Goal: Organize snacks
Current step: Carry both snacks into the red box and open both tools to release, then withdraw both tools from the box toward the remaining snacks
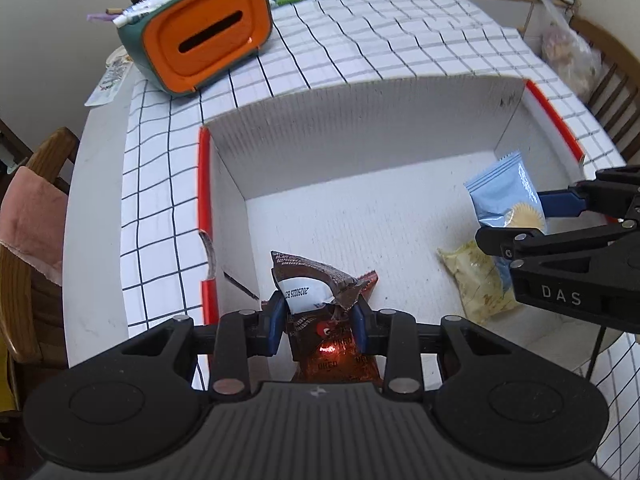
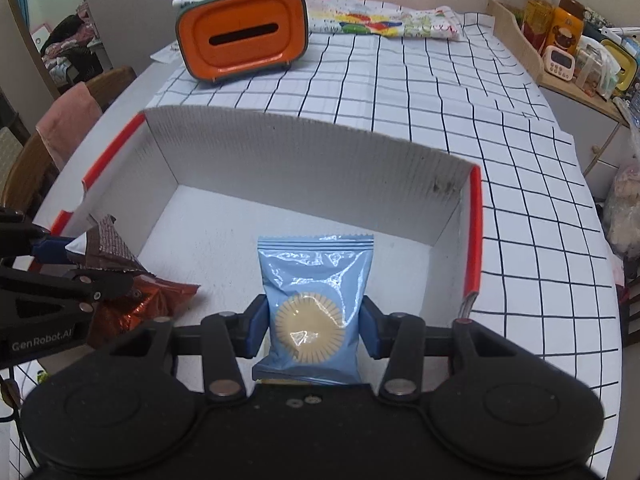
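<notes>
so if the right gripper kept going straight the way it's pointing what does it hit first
Most likely the bare white floor of the box. The right gripper, shut on the blue cookie packet, points steeply down into it, and nothing else shows ahead before the far wall, though depth is uncertain.

The white box [image 2: 304, 160] is ribbed, matt corrugated cardboard. Inside it, the blue biscuit packet [image 2: 316, 280] is glossy plastic film; at its nine o'clock, the brown Oreo wrapper [image 1: 320, 292] is crinkled shiny foil. The checked tablecloth [image 2: 460, 112] looks like soft matt cloth. The orange tissue box [image 2: 244, 36] is smooth plastic.
</notes>
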The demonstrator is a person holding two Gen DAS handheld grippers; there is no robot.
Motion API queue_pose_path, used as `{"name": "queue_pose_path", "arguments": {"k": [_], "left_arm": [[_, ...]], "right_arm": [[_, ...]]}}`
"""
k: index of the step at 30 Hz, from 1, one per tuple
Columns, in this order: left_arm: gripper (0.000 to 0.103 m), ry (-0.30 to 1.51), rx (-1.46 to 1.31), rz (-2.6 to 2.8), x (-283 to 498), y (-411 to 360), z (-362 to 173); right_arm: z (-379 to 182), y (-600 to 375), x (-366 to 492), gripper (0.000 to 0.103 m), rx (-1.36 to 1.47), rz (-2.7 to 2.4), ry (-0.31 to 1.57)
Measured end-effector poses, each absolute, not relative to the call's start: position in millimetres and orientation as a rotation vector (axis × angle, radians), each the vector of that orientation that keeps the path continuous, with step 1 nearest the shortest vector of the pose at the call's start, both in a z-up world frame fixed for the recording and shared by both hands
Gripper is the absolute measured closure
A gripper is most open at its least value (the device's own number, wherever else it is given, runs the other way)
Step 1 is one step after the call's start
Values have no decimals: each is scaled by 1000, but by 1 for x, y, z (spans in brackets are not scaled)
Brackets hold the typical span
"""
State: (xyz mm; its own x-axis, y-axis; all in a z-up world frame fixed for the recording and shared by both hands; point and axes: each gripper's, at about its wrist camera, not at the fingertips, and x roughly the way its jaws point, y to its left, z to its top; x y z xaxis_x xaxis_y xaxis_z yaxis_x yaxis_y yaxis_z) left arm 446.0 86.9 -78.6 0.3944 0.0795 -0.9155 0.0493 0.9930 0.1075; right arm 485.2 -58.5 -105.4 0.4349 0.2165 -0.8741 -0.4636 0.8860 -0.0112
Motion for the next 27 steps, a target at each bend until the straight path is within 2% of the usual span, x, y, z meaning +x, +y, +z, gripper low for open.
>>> {"name": "queue_pose_path", "arguments": {"k": [6,8,10,13,16,19,22,23,25,27], "left_arm": [[70,1172,162,8,447,81,-84],[66,1155,172,6,446,78,-83],[58,1144,183,9,444,77,-82],[53,1129,183,14,440,77,-79],[48,1107,169,14,434,79,-72],[43,1080,148,7,427,81,-63],[40,1044,130,8,418,82,-52],[39,1034,121,9,414,83,-49],[36,1013,103,11,408,84,-42],[35,994,91,11,401,83,-35]], "right_arm": [[-111,-56,482,57,-298,425,1052],[-111,-57,481,56,-294,425,1052],[-109,-58,480,55,-291,426,1050],[-103,-60,475,51,-285,434,1037],[-93,-65,469,42,-261,446,1007],[-83,-69,462,40,-239,458,988],[-71,-74,453,35,-211,474,966],[-67,-75,449,29,-206,484,955],[-58,-76,442,25,-203,496,931],[-51,-77,435,24,-198,507,918]]}}
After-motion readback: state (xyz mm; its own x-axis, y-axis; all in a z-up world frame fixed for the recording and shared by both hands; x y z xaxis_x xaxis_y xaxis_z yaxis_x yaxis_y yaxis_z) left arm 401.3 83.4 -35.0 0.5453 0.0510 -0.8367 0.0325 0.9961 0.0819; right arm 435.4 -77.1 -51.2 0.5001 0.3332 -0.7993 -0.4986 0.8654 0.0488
